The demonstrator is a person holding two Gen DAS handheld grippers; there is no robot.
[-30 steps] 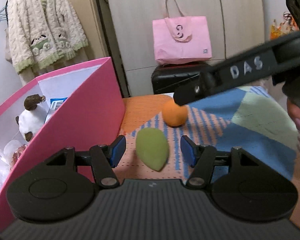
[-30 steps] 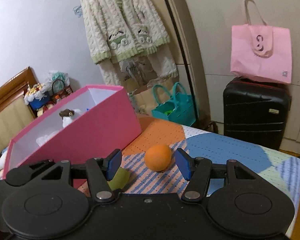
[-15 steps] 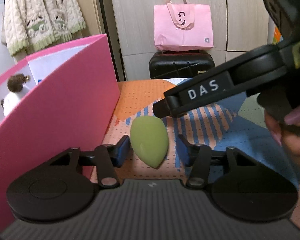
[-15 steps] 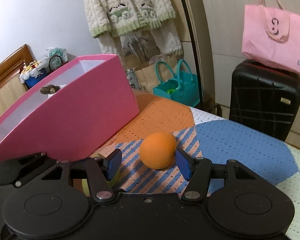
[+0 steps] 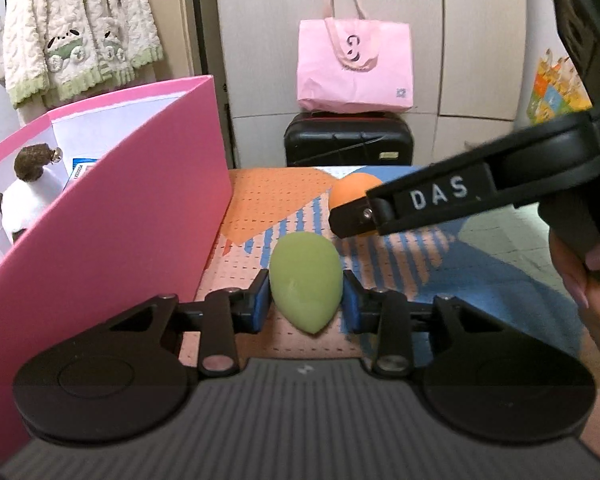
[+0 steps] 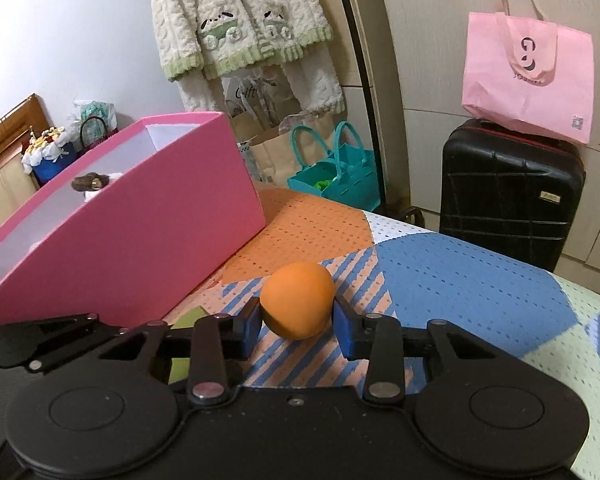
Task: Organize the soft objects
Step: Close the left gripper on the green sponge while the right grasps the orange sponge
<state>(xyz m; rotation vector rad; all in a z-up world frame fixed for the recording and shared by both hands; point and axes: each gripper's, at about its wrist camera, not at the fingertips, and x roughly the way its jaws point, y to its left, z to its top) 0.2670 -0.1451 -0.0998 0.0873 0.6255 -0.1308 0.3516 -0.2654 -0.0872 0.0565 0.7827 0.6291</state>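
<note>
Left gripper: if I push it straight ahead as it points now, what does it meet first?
The green sponge, already between the left gripper fingers. Beyond it lies patterned cover, probably nothing else close.

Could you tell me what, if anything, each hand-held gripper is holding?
Left pads flank the green sponge's wide middle, right the orange sponge's sides; firm grip cannot be told.

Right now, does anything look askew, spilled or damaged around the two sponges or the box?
Nothing stands out. The green sponge lies intact between the left gripper pads, the orange sponge between the right gripper pads. The pink box stands upright beside them, a plush toy inside.
</note>
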